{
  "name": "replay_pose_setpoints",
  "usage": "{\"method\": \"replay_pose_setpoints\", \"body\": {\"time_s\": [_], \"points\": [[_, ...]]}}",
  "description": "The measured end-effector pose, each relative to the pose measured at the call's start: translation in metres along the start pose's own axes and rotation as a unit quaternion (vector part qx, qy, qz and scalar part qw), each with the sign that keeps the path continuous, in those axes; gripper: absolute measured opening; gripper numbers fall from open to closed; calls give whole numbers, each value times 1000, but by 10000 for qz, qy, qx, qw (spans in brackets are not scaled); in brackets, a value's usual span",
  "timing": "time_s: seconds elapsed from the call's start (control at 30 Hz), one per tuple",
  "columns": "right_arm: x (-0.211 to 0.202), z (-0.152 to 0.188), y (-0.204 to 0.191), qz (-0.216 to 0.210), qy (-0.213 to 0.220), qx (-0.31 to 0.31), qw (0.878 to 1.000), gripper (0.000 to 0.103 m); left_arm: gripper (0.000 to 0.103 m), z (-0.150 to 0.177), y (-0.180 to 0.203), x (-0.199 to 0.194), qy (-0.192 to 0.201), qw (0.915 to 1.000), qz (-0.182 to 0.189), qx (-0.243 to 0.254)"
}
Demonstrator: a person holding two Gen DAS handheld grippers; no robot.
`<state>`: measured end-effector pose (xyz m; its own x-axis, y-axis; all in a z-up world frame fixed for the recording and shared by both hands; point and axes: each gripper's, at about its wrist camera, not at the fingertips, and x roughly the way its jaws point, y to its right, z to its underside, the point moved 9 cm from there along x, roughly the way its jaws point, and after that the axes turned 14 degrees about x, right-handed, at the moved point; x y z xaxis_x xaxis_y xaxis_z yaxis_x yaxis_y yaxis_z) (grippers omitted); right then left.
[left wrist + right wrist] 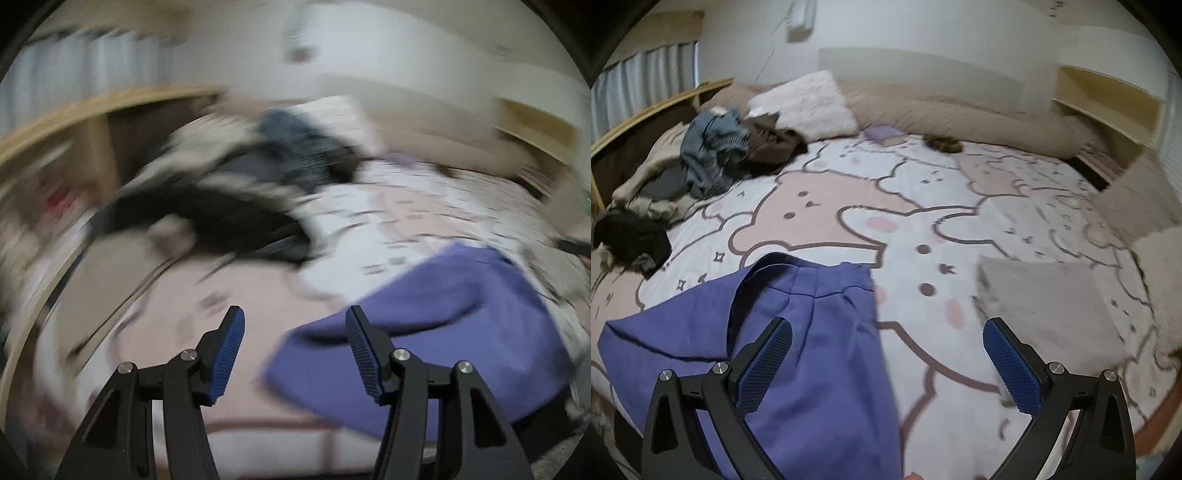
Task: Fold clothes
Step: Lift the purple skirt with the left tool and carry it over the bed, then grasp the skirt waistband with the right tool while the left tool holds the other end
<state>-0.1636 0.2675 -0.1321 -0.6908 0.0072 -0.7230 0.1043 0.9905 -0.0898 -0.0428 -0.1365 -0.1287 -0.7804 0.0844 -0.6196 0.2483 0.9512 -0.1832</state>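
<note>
Right wrist view has the clearest look: the right tongs (pixel 886 365) are spread wide with nothing between the pads, hovering over the near edge of the bed (pixel 923 206). The purple garment (pixel 812 332) lies flat just under and left of them, waistband end pointing away, long axis running roughly from the tongs outward, with a flap spreading off to the left. Looks like trousers or a skirt, can't really tell.

Left tongs (pixel 293 350) are also gaping and empty, with the garment ahead and to their right; that view is badly blurred.

Right of the garment there's plenty of bare sheet, then a folded grey piece (pixel 1045 306). Further out on the left sits a heap of unfolded clothes (pixel 713 155), well apart, then pillows (pixel 809 103) at the wall.
</note>
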Motion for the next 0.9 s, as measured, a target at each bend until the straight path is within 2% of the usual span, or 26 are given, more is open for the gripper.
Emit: {"method": "replay_pose_setpoints", "body": {"time_s": [0.07, 0.13, 0.2, 0.4, 0.43, 0.63, 0.67, 0.7, 0.77, 0.83, 0.87, 0.9], "points": [[17, -4, -5, -49, -102, -11, 9999, 103, 57, -22, 50, 17, 148, 9971, 550, 512], [33, -9, -4, -70, -228, 50, 9997, 103, 57, -37, 105, 38, 239, 9885, 1127, 979], [43, -11, -1, -38, -309, 101, 9995, 103, 57, -44, 150, 61, 232, 9791, 1472, 1383], [55, -13, 16, 46, -406, 234, 9989, 103, 56, -35, 189, 113, -29, 9636, 1101, 2436], [57, -12, 18, 62, -418, 229, 9988, 103, 52, -33, 194, 121, -74, 9599, 1024, 2608], [68, -9, 28, 56, -519, 282, 9982, 103, 49, -25, 226, 172, -346, 9301, 553, 3614], [71, -9, 28, 23, -542, 300, 9981, 103, 46, -23, 231, 180, -391, 9239, 474, 3777], [73, -9, 27, -14, -563, 306, 9979, 103, 43, -27, 225, 185, -413, 9249, 412, 3758], [78, -8, 23, -135, -633, 296, 9975, 103, 33, -41, 201, 191, -431, 9351, 306, 3504], [86, -6, 18, -303, -753, 290, 9963, 103, 33, -54, 177, 198, -448, 9446, 201, 3246], [90, -5, 15, -402, -827, 276, 9954, 101, 32, -61, 165, 201, -456, 9490, 148, 3116], [95, -5, 12, -467, -902, 256, 9945, 92, 32, -67, 152, 204, -465, 9532, 96, 2985]]}}
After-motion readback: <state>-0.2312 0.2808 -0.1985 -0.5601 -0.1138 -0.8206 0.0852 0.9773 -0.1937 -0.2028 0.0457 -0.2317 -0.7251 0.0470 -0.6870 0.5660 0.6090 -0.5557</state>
